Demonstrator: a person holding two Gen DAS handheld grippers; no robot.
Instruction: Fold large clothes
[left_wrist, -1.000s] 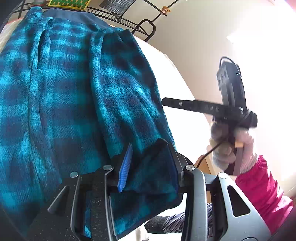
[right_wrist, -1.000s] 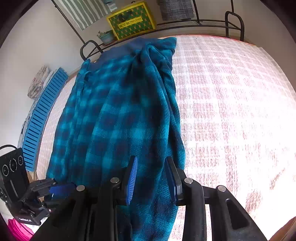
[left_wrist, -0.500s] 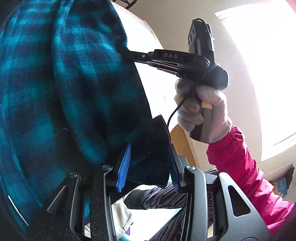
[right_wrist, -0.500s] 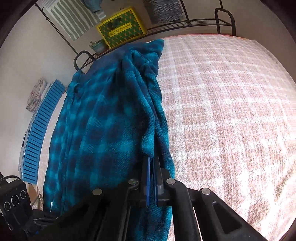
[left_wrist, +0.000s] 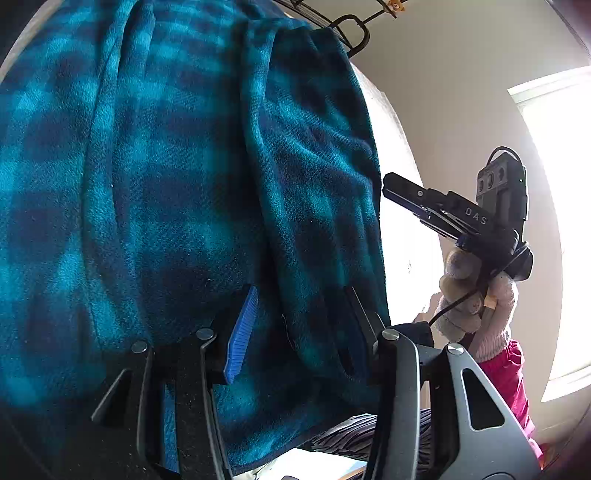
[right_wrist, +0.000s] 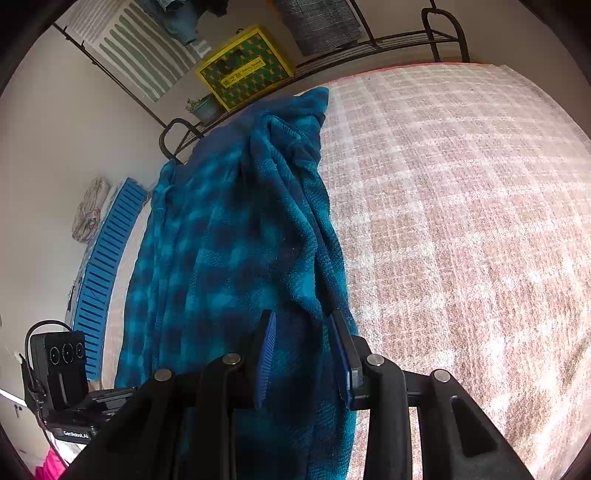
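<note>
A large teal-and-navy plaid fleece garment (right_wrist: 229, 243) lies lengthwise on a bed with a pink-white checked cover (right_wrist: 461, 221). It fills the left wrist view (left_wrist: 177, 177). My left gripper (left_wrist: 299, 321) is open, its fingers either side of the garment's near hem, cloth between them. My right gripper (right_wrist: 303, 354) is open over the garment's near right edge, cloth between its fingers. The right gripper also shows in the left wrist view (left_wrist: 391, 188), close beside the garment's right edge. The left gripper's body shows in the right wrist view (right_wrist: 62, 373) at lower left.
A black metal rack (right_wrist: 369, 40) stands at the bed's far end with a yellow-green box (right_wrist: 243, 70) and hanging clothes. A blue slatted panel (right_wrist: 107, 269) leans by the left wall. A bright window (left_wrist: 554, 221) is on the right.
My right gripper was shut on the garment's edge half a second ago and has opened. My left gripper has lowered, and the lifted hem now lies back against the garment.
</note>
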